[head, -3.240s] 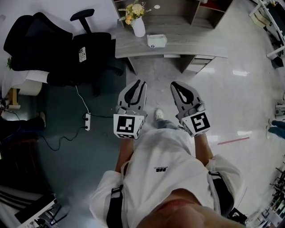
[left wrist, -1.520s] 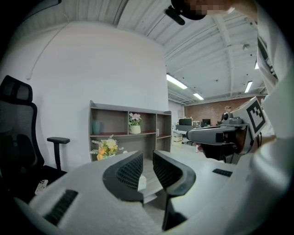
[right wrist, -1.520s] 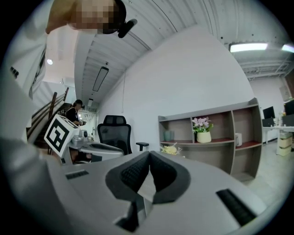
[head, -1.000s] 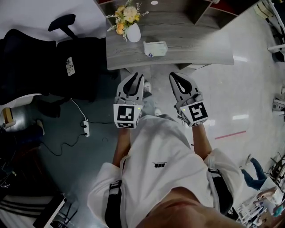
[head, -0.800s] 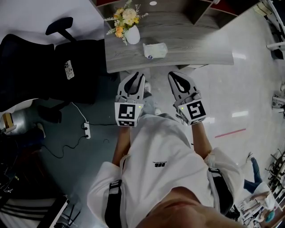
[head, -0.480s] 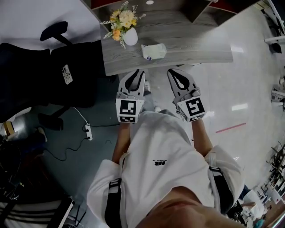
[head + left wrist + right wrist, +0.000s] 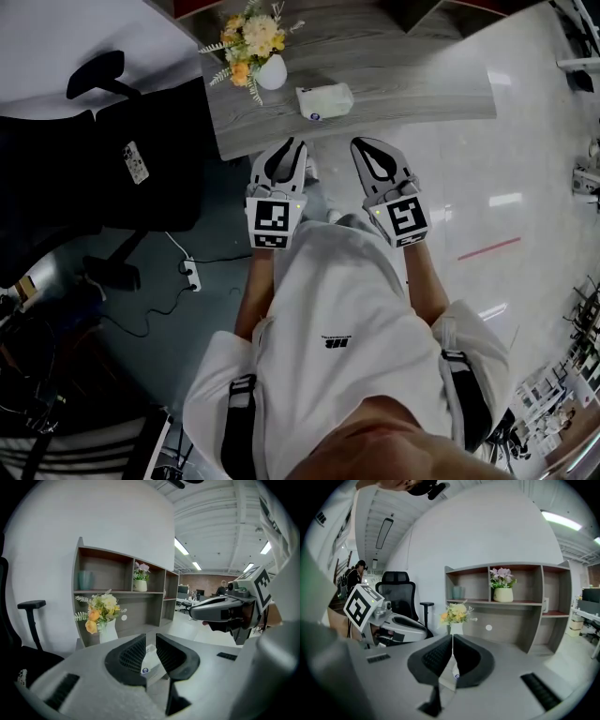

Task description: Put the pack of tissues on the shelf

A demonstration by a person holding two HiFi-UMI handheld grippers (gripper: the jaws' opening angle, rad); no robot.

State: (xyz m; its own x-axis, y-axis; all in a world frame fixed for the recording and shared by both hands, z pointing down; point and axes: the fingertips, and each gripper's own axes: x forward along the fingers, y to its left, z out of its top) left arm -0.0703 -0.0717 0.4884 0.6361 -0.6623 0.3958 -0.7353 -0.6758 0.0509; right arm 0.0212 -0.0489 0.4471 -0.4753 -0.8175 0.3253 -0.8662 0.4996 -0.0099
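The pack of tissues point(image 7: 324, 99) lies flat on the grey wood bench point(image 7: 412, 70), in its left half and close to its near edge. It sits just right of the white vase of flowers point(image 7: 270, 69), which stands toward the near left corner. Nothing touches the pack.

Both tongs are held side by side at the bench's near edge, their tips pointing at the pack from the person's side. From the head view, the pack lies ahead of the gap between them, clear of both. The left tongs point(image 7: 292, 144) are slightly parted, with a narrow slot between the pads and nothing in it. In the left gripper view the pack point(image 7: 153, 665) shows through that slot, well beyond the pads and on the bench surface. The right tongs point(image 7: 362, 142) are closed, pads meeting at the tips, and grip nothing. In the right gripper view the pack point(image 7: 449, 677) shows only as a sliver below the closed pads.

Behind the bench, against the white wall, stands the shelf point(image 7: 126, 592), an open unit with several compartments. One of them holds a potted plant point(image 7: 503, 588). Off the bench's left end is a black office chair point(image 7: 84, 159) with a phone point(image 7: 134, 161) lying on its seat.
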